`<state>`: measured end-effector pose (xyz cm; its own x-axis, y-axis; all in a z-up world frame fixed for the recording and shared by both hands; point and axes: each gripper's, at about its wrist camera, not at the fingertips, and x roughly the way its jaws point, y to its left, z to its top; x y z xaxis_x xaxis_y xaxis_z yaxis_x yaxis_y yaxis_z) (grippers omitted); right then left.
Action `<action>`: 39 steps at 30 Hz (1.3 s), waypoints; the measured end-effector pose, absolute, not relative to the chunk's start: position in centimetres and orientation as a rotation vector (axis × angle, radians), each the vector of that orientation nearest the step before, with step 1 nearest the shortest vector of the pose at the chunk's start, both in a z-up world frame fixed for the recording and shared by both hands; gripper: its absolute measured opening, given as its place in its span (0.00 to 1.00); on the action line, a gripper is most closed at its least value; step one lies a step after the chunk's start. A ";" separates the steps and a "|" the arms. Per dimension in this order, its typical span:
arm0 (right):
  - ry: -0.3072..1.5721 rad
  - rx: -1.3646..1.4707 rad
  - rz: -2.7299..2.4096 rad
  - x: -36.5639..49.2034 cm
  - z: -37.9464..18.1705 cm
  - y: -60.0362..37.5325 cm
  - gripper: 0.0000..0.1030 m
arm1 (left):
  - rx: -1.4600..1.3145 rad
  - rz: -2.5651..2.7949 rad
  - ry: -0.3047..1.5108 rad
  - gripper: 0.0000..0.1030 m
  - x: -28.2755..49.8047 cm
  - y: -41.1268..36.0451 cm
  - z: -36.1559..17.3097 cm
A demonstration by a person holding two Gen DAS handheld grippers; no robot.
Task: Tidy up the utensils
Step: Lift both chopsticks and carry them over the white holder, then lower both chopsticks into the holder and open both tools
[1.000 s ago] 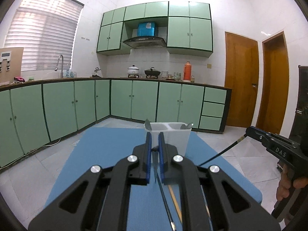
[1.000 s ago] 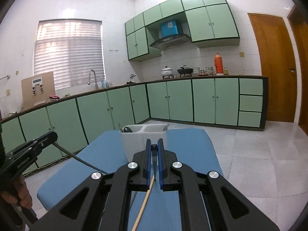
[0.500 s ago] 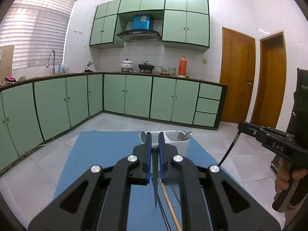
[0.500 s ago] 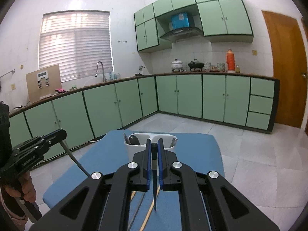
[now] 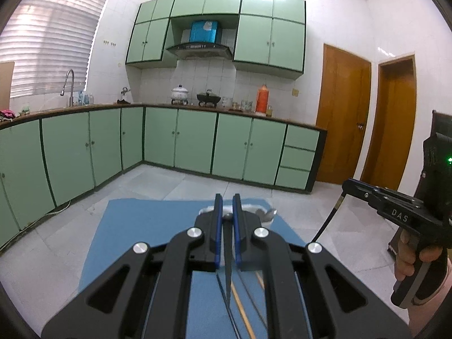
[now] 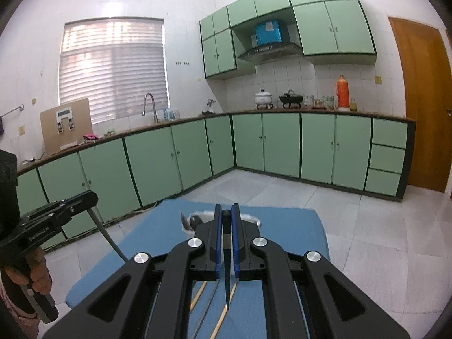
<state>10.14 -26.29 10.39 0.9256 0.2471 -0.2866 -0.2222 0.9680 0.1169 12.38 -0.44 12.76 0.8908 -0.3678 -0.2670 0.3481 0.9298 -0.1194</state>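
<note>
My left gripper [image 5: 227, 206] is shut on a dark chopstick [image 5: 227, 276] that hangs down between the fingers over the blue table [image 5: 147, 231]. My right gripper [image 6: 226, 214] is shut on another dark chopstick [image 6: 226, 271], its tip pointing down. A white two-compartment utensil holder [image 5: 264, 214] stands just beyond both grippers, mostly hidden; it also shows in the right wrist view [image 6: 195, 220] with a spoon in it. More chopsticks, wooden [image 5: 244, 313] and dark, lie on the table below. Each gripper appears in the other's view: the right one [image 5: 395, 212], the left one [image 6: 53, 217].
The blue table [image 6: 296, 226] stands on a white tiled floor. Green base cabinets [image 5: 195, 141] line the far and left walls. Wooden doors [image 5: 341, 113] are at the right.
Both grippers have risen with their chopsticks. The holder has dropped lower in both views and is now largely hidden behind the fingers.
</note>
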 end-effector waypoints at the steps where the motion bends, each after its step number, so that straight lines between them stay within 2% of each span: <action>1: 0.291 0.077 0.241 10.2 11.1 -26.3 0.06 | -0.067 -0.372 0.277 0.06 12.4 -0.5 13.2; 11: 0.198 0.078 0.264 13.4 18.0 -26.2 0.06 | -0.036 -0.363 0.111 0.06 14.5 -3.8 19.2; 18: 0.208 0.074 0.242 18.1 19.5 -25.8 0.06 | -0.036 -0.339 0.087 0.06 18.9 -6.4 20.2; 29: 0.297 0.072 0.213 25.4 15.6 -25.0 0.06 | -0.073 -0.310 0.082 0.06 27.0 -7.4 18.1; 39: 0.414 0.088 0.215 28.9 10.1 -24.5 0.06 | -0.033 -0.312 0.215 0.06 31.0 -8.4 13.1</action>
